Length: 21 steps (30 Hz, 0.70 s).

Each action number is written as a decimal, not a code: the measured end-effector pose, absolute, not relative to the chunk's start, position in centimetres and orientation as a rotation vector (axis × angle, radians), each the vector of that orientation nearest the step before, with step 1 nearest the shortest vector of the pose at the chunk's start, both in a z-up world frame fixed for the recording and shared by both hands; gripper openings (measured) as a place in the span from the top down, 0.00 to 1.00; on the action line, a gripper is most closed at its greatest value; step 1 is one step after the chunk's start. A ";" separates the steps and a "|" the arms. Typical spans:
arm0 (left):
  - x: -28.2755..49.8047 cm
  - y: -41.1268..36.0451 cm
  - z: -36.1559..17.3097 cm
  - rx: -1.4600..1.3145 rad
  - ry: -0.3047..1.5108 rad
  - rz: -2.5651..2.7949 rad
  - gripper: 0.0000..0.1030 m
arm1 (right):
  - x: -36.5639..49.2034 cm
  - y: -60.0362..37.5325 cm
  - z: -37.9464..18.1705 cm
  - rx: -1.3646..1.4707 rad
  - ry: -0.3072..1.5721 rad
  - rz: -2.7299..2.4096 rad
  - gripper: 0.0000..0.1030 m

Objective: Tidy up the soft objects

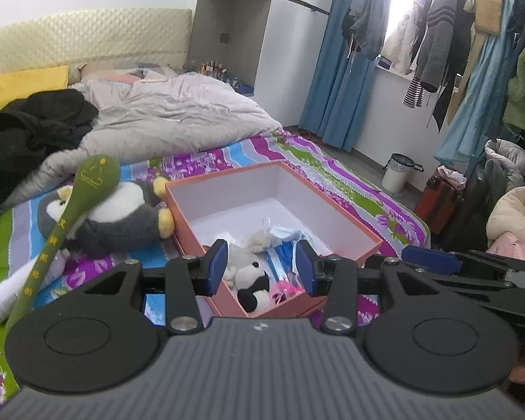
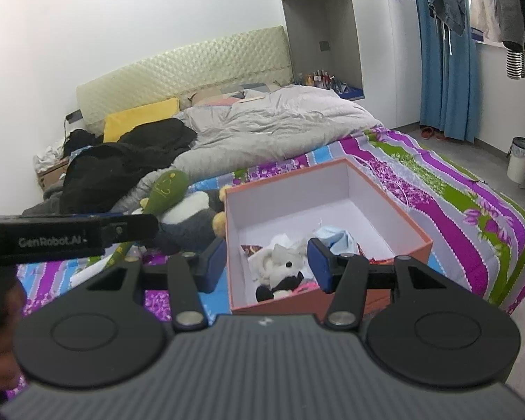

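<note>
Both tongs [image 1: 261, 266] [image 2: 266, 262] spread, empty, above orange box [image 1: 353, 222] with panda plush [image 1: 253, 285], face masks [image 1: 287, 236].

The bed [image 2: 448, 189] carries a striped purple, green and blue sheet. On it, a pink box [image 2: 416, 238] sits at centre; a penguin plush [image 1: 122, 217] and a green stick [image 1: 63, 224] lie at its 9 o'clock. A grey duvet [image 2: 276, 122] lies at 12 o'clock, black clothes [image 2: 122, 161] at 10 o'clock.
</note>
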<state>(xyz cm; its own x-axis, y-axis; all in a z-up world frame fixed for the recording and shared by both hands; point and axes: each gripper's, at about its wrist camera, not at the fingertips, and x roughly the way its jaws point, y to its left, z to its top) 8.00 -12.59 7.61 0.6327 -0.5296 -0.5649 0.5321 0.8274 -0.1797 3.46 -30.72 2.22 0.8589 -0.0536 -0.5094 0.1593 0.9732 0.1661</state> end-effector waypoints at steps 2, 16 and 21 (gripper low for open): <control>7.8 -12.5 7.3 0.004 0.650 -0.604 0.53 | 3.3 -30.7 1.8 0.208 0.533 -0.119 0.48; 8.6 -12.5 5.6 0.006 0.691 -0.577 0.52 | 2.9 -30.9 0.6 0.214 0.549 -0.139 0.48; 8.8 -12.5 5.6 0.008 0.689 -0.575 0.46 | 2.9 -30.9 0.6 0.202 0.546 -0.151 0.48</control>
